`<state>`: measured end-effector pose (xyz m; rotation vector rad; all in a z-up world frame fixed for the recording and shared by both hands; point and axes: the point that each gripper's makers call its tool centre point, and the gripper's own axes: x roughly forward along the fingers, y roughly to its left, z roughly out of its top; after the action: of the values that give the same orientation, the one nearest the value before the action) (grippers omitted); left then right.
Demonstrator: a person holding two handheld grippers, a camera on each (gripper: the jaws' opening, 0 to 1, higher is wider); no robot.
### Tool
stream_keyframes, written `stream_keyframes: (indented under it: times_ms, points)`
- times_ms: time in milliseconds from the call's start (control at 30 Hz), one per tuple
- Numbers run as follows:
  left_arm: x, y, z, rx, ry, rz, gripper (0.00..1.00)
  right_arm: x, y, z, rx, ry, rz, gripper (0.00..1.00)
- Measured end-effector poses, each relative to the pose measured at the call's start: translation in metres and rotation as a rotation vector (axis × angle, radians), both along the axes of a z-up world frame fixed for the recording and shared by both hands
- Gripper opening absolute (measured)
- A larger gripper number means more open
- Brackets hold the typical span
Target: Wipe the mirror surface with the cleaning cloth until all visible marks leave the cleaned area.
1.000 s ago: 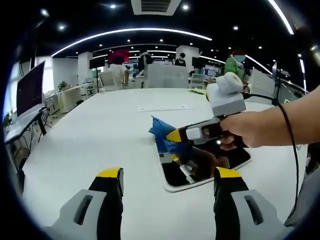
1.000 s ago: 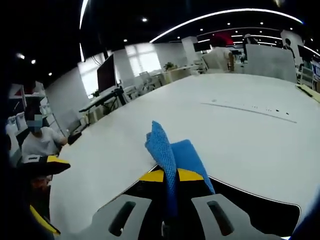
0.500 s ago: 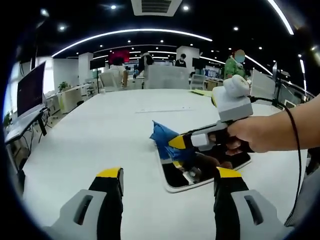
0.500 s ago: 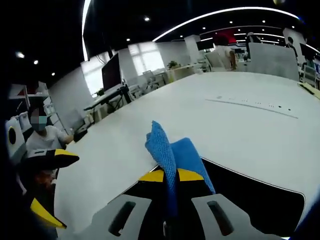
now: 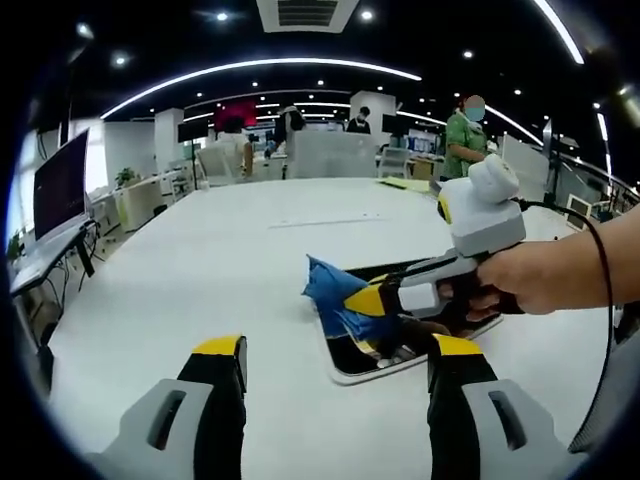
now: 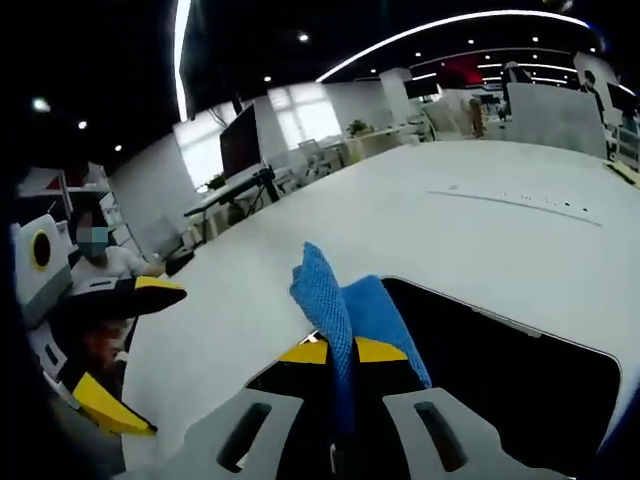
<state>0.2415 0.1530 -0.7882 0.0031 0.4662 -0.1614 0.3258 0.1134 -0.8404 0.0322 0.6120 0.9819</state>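
The left gripper view looks from low over the desk (image 5: 200, 260) across to the mirror (image 5: 345, 362), a little way off. The right gripper view sits close above the mirror (image 6: 500, 370), facing leftward. Both share mirror, cloth (image 5: 335, 300) and desk.

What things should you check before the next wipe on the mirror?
1. Right tongs shut on the blue cloth: ok.
2. Cloth over the mirror, near its left end: ok.
3. Cloth pressed flat on the glass: cannot tell.
4. Marks left on the mirror: cannot tell, its surface looks dark.
5. Left tongs open, back from the mirror, out of the way: ok.
6. White table around the mirror free for the stroke: ok.
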Motion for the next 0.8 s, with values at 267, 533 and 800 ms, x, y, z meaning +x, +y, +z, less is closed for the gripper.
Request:
stream_keyframes:
  times_ms: [267, 533, 800]
  points:
    - [0.0000, -0.0002, -0.0005, 0.005, 0.001, -0.004, 0.74, -0.0060, -0.0004, 0.0000, 0.006, 0.006, 0.010, 0.03]
    - [0.0002, -0.0011, -0.0001, 0.004, -0.002, -0.007, 0.73, -0.0068, -0.0005, 0.0000, 0.008, 0.004, 0.008, 0.03]
    - [0.0006, -0.0016, 0.0001, 0.002, -0.002, -0.009, 0.73, -0.0078, -0.0007, 0.0003, 0.014, 0.007, 0.006, 0.03]
